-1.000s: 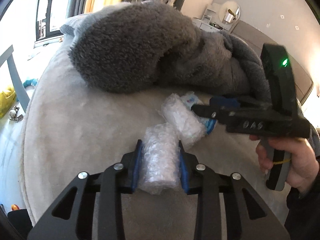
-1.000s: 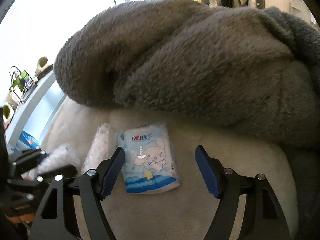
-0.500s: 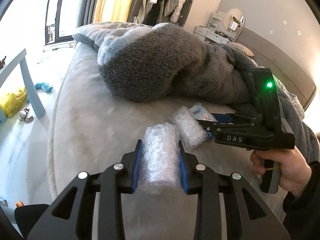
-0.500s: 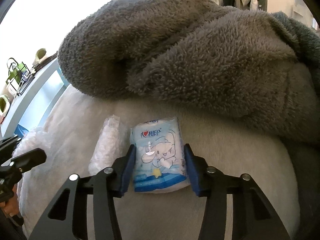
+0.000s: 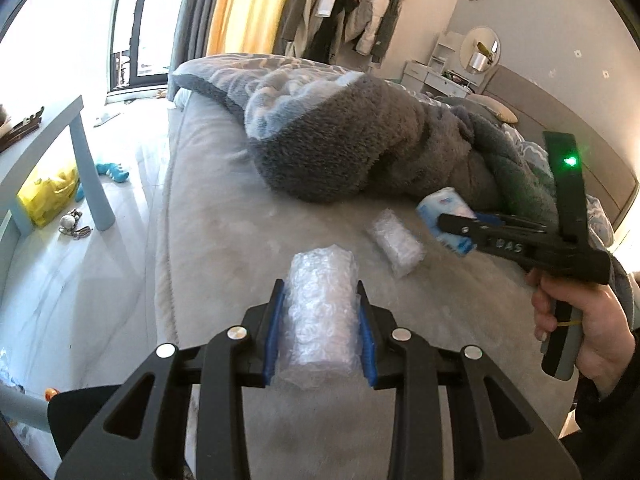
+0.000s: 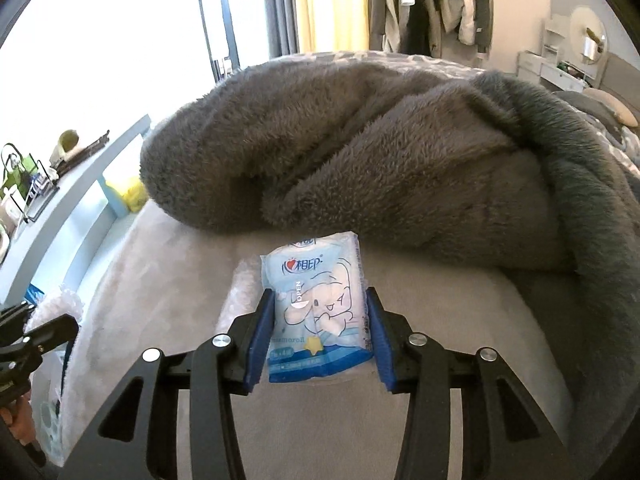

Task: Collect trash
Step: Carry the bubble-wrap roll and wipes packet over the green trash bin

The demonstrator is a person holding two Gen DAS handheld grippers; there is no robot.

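— Why is the crumpled roll of clear bubble wrap [image 5: 320,316] being held lengthwise in the left gripper [image 5: 320,320]?

— It is being pinched across its narrow width by the blue pads [image 5: 274,328], so the soft roll is being squeezed where it fits between the jaws and is being kept clear of the pale grey bed cover [image 5: 224,240].

— And the flat blue-and-white tissue packet with the cartoon elephant [image 6: 318,300]?

— It is being clamped at both long edges by the right gripper [image 6: 320,332], near its lower half, probably so that the limp pack is not being folded.

— Is anything being left behind?

— A second small bubble-wrap roll [image 5: 396,242] is being left lying on the cover, just beside the rumpled grey fleece blanket [image 5: 352,148]. It is judged that both loads are being carried off first.
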